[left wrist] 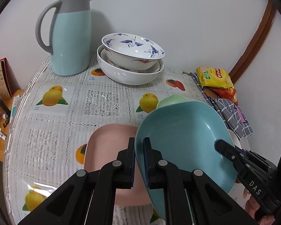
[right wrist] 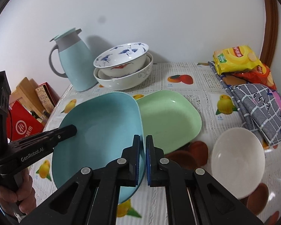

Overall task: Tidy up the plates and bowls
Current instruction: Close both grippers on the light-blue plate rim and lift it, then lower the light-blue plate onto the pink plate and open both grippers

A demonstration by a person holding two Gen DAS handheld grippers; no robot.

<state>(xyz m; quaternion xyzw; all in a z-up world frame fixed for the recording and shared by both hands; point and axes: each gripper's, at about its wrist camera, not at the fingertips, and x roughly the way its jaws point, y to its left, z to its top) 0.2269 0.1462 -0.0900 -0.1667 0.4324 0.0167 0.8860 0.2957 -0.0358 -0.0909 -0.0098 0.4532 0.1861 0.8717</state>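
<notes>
A blue plate (left wrist: pixel 181 138) is held tilted above the table by both grippers. My left gripper (left wrist: pixel 139 161) is shut on its left rim; it also shows in the right wrist view (right wrist: pixel 65 131). My right gripper (right wrist: pixel 142 159) is shut on the blue plate's (right wrist: pixel 103 131) right rim and shows in the left wrist view (left wrist: pixel 223 146). A pink plate (left wrist: pixel 106 146) lies under the left gripper. A green plate (right wrist: pixel 168 116) lies beside the blue one. A small white bowl (right wrist: pixel 238 159) stands to the right. Stacked patterned bowls (left wrist: pixel 131 60) stand at the back.
A light blue jug (left wrist: pixel 69 35) stands at the back left by the wall. Snack packets (right wrist: pixel 236 60) and a grey checked cloth (right wrist: pixel 262 110) lie at the right. The table edge (left wrist: pixel 15 116) falls off at the left, with boxes (right wrist: pixel 26 123) beyond.
</notes>
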